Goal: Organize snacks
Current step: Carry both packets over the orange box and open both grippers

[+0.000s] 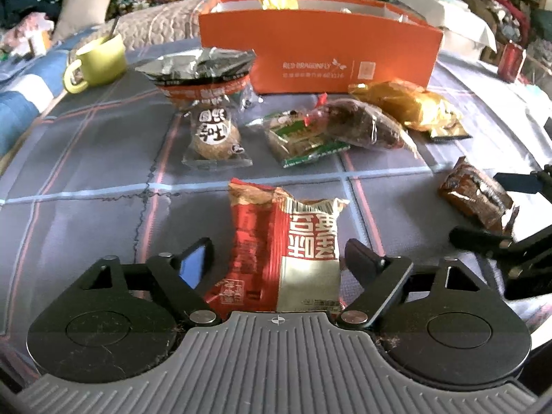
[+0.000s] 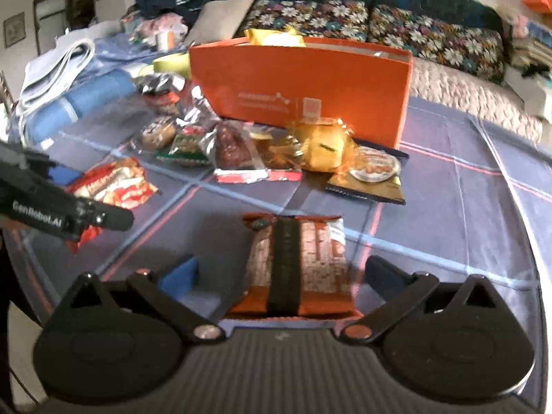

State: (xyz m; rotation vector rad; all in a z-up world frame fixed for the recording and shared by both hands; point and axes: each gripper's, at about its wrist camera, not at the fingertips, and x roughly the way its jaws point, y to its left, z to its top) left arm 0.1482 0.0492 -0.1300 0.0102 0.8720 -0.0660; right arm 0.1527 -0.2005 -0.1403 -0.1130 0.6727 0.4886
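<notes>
Orange box (image 1: pixel 321 51), red-and-silver packet (image 1: pixel 286 252), grey plaid cloth (image 1: pixel 86 158).

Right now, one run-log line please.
left gripper: open, red packet between fingers | right gripper: open over brown packet | orange box: behind

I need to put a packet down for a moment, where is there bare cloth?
Bare cloth lies left of the red packet, below the green mug, and right of the orange box toward the sofa. In front of the box it is crowded with snacks.
</notes>
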